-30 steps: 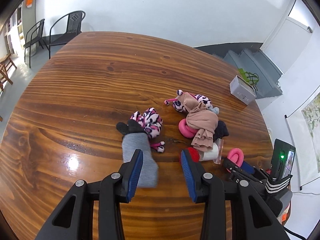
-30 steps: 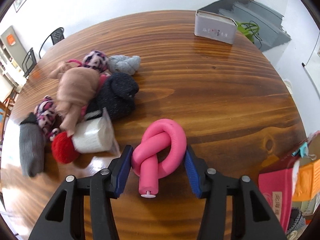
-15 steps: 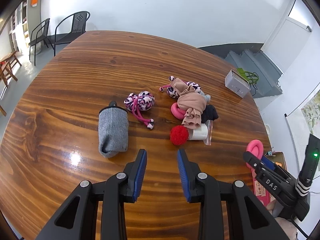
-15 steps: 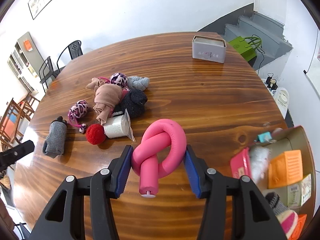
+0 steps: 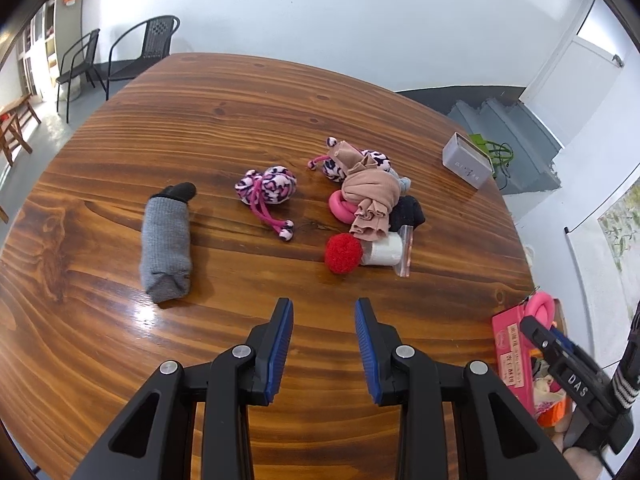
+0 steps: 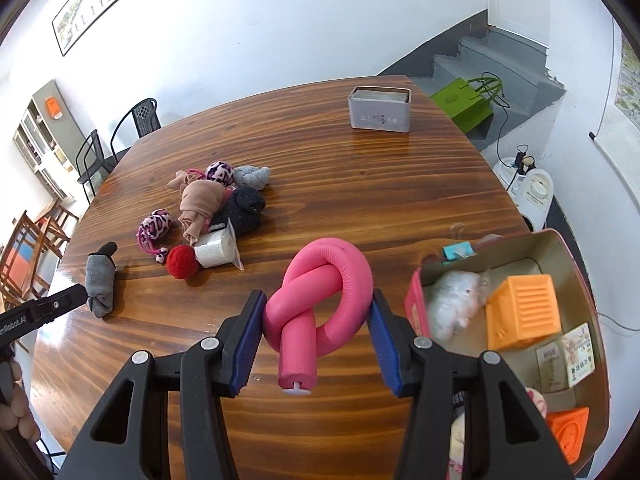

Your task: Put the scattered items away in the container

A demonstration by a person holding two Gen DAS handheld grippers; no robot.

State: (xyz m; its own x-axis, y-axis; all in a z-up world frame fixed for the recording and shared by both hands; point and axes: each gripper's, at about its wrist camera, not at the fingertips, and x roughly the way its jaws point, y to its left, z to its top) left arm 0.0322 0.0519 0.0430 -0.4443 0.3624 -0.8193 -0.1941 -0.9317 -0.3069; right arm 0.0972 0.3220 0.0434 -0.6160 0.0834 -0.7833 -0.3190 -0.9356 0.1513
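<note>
While left tool gapes empty, right tool clamps pink knot.

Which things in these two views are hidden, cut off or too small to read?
- Open cardboard box, right wrist view: its near corner is cut off by the picture edge and the right gripper.
- Pink foam ring, left wrist view: mostly under the beige cloth.
- Grey tin: front lettering too small to read.

Glossy varnished wood table — knitted grey sock, smooth pink foam knot.
</note>
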